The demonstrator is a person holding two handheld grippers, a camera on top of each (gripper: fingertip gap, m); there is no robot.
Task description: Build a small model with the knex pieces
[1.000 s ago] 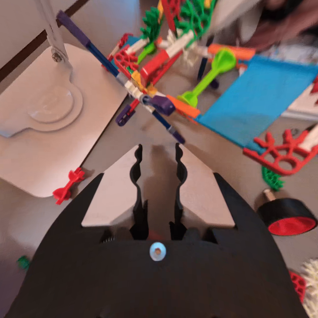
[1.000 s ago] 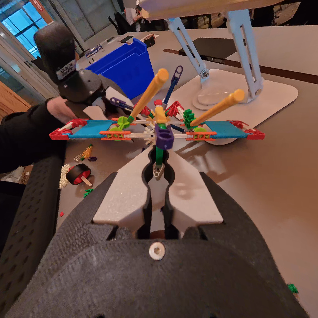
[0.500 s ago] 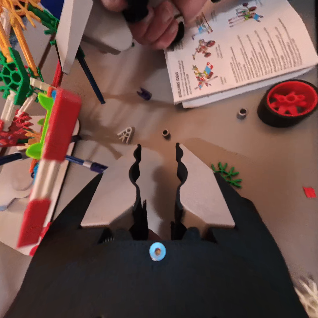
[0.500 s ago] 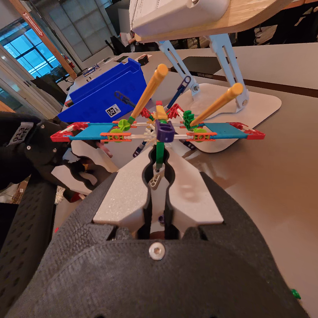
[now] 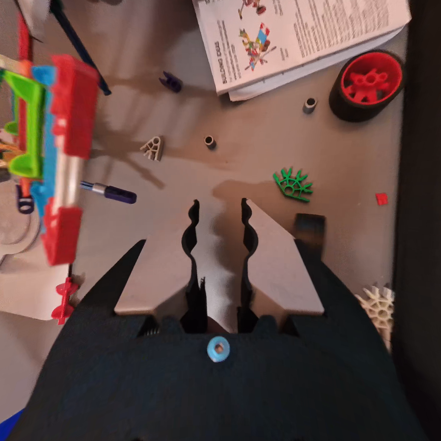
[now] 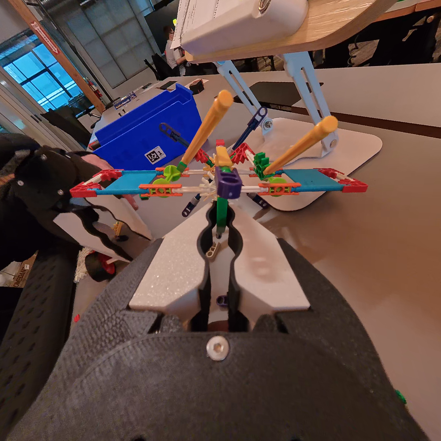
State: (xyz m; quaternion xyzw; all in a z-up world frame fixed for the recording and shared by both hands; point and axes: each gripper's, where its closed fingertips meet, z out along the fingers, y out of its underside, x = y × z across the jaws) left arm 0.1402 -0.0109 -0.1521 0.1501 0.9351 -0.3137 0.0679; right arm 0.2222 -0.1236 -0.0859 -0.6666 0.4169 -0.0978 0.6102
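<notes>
booklet (image 5: 298,40) behind wheel (image 5: 367,86); fan connector (image 5: 293,186) before both; model (image 5: 59,152) far left

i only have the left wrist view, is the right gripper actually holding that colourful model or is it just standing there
observer: the right gripper is shut on the model's green rod, just below its purple connector.
operator: whats behind the model, cant see past it
observer: a blue bin stands behind it on the table.
operator: where does my left gripper look from that side
observer: the left gripper sits lower than the model's blue wing panel, on the bin's side.
</notes>
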